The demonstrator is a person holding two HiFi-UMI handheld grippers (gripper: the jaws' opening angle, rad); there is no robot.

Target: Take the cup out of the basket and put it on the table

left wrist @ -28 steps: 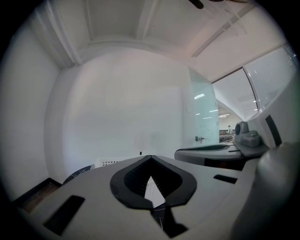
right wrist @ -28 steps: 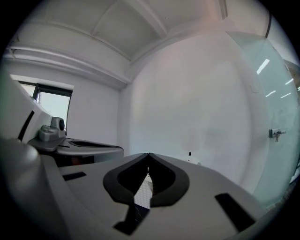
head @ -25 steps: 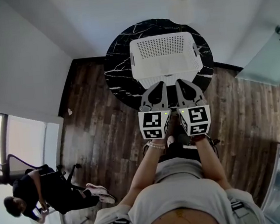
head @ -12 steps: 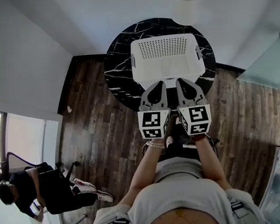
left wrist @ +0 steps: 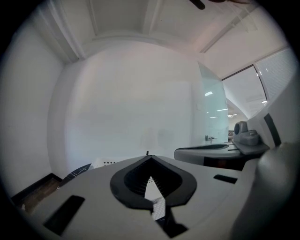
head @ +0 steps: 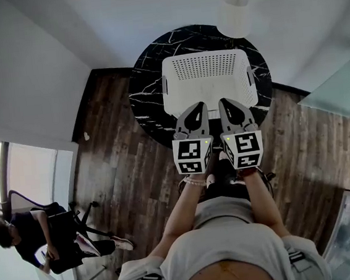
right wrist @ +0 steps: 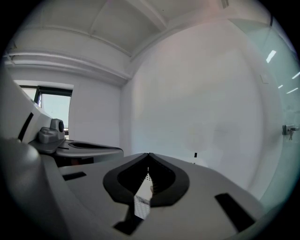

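Observation:
A white perforated basket [head: 206, 80] stands on the round black marble table [head: 150, 77]. No cup shows in any view; the basket's inside looks plain white from above. My left gripper [head: 197, 106] and right gripper [head: 227, 102] hang side by side over the basket's near edge, both held level and pointing forward. In the left gripper view the left gripper [left wrist: 149, 157] is shut with nothing between its tips, and a corner of the basket [left wrist: 106, 163] peeks past it. In the right gripper view the right gripper [right wrist: 148, 155] is shut and empty, facing a white wall.
A white cylinder [head: 234, 9] stands beyond the table by the wall. A glass partition [head: 337, 85] runs along the right. A seated person [head: 29, 235] with a chair is at the lower left on the wooden floor [head: 122, 166].
Both grippers have edged slightly forward over the basket's near rim, still shut. The person at the lower left has shifted in the chair.

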